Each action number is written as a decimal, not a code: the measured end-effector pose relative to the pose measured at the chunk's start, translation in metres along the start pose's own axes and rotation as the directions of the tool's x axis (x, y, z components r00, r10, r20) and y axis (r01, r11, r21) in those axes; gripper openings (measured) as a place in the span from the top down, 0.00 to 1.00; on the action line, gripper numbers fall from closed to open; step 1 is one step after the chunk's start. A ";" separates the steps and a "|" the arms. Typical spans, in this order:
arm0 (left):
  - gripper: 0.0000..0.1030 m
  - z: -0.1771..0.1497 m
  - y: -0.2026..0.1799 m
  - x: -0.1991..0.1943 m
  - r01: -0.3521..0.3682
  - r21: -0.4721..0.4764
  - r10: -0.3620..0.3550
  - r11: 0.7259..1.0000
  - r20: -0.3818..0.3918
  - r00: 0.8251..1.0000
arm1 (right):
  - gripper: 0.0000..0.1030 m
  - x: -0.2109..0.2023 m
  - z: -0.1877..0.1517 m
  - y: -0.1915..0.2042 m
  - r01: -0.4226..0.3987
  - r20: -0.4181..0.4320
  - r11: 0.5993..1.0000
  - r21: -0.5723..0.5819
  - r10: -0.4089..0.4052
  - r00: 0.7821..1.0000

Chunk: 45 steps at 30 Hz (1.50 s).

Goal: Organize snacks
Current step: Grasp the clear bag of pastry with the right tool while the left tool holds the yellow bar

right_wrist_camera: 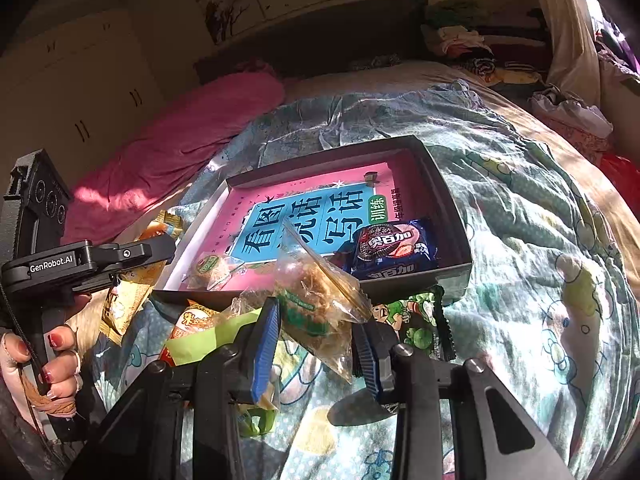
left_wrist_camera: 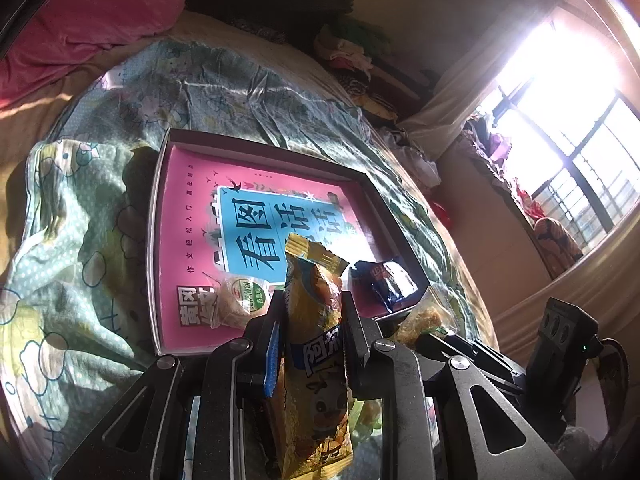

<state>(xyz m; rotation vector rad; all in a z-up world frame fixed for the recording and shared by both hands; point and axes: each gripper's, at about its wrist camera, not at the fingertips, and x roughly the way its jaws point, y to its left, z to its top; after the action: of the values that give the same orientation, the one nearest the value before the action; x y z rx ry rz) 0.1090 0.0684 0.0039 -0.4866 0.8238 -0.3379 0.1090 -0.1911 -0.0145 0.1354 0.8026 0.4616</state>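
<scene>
1. Two grippers each carry a snack near the box's front edge: the left gripper (left_wrist_camera: 310, 320) is clenched on a tall yellow-orange foil snack packet (left_wrist_camera: 316, 312), and the right gripper (right_wrist_camera: 316, 336) pinches a clear plastic bag of brownish pastry (right_wrist_camera: 320, 296), both apparently lifted for dropping in.
2. Beneath them, loose on the pale-green cartoon-print quilt (right_wrist_camera: 540, 280), lie a green cartoon-printed wrapper (right_wrist_camera: 416, 328) and a lime-green packet (right_wrist_camera: 208, 336), seemingly not yet sorted.
3. Beyond sits the shallow dark-walled box (right_wrist_camera: 440, 184) lined with a pink and blue printed sheet; it already holds a dark-blue cookie packet (right_wrist_camera: 394, 250) and a small clear pastry bag (right_wrist_camera: 212, 270).
4. Its raised front wall probably has to be cleared.
5. Farthest lies a pink pillow (right_wrist_camera: 192, 136).
</scene>
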 end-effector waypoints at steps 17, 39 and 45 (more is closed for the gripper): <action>0.75 0.014 0.024 -0.025 -0.039 -0.031 0.043 0.999 0.147 0.988 | 0.64 -0.007 0.017 0.000 0.001 0.045 1.000 0.015 -0.001 0.999; 0.75 0.023 0.038 0.006 -0.146 0.021 0.139 0.989 0.207 0.968 | 0.73 0.008 0.014 -0.008 0.038 -0.003 0.999 0.001 -0.038 0.999; 0.75 0.022 0.036 0.007 -0.139 0.027 0.131 0.990 0.200 0.971 | 0.71 0.002 -0.006 -0.004 -0.004 -0.079 0.999 -0.042 0.000 0.997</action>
<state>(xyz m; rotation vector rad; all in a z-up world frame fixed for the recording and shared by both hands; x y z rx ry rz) 0.1341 0.1018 -0.0069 -0.4162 0.6513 -0.1763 0.1075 -0.1940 -0.0215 0.0796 0.8695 0.4878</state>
